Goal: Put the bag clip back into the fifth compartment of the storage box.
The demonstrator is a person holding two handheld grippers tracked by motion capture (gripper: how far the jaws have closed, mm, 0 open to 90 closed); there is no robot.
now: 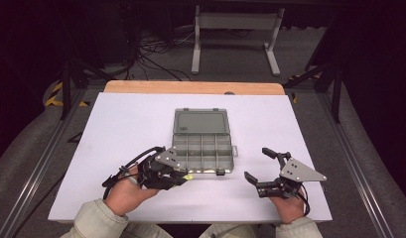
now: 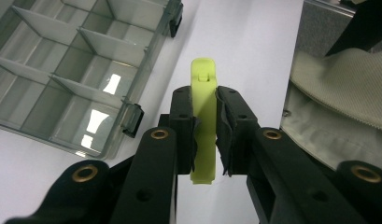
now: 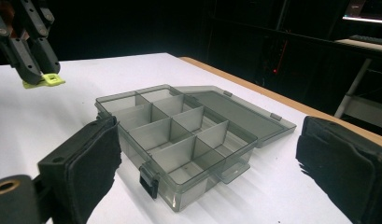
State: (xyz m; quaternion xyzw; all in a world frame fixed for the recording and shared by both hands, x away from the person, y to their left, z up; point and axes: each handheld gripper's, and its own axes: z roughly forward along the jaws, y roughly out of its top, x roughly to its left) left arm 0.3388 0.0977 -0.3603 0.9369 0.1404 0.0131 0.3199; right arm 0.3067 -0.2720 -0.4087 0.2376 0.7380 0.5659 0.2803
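Observation:
A clear grey compartment box (image 1: pixel 203 148) lies open in the middle of the white table, its lid (image 1: pixel 200 121) folded flat behind it. My left gripper (image 1: pixel 183 177) hovers just off the box's front left corner, shut on a small yellow-green plastic clip (image 2: pixel 203 116) that pokes out past the pads. In the right gripper view the same clip (image 3: pixel 44 80) sits in the left gripper (image 3: pixel 39 74) at the top left. My right gripper (image 1: pixel 256 162) rests to the right of the box, jaws wide open with nothing between the pads (image 3: pixel 93 163). The box compartments (image 3: pixel 179 135) look empty.
The white tabletop (image 1: pixel 121 129) has bare room on both sides of the box. A wooden strip (image 1: pixel 190 88) runs along the far edge. Beyond stand a metal frame (image 1: pixel 235 29) and floor cables. A pale sleeve (image 2: pixel 338 102) is at the table's near edge.

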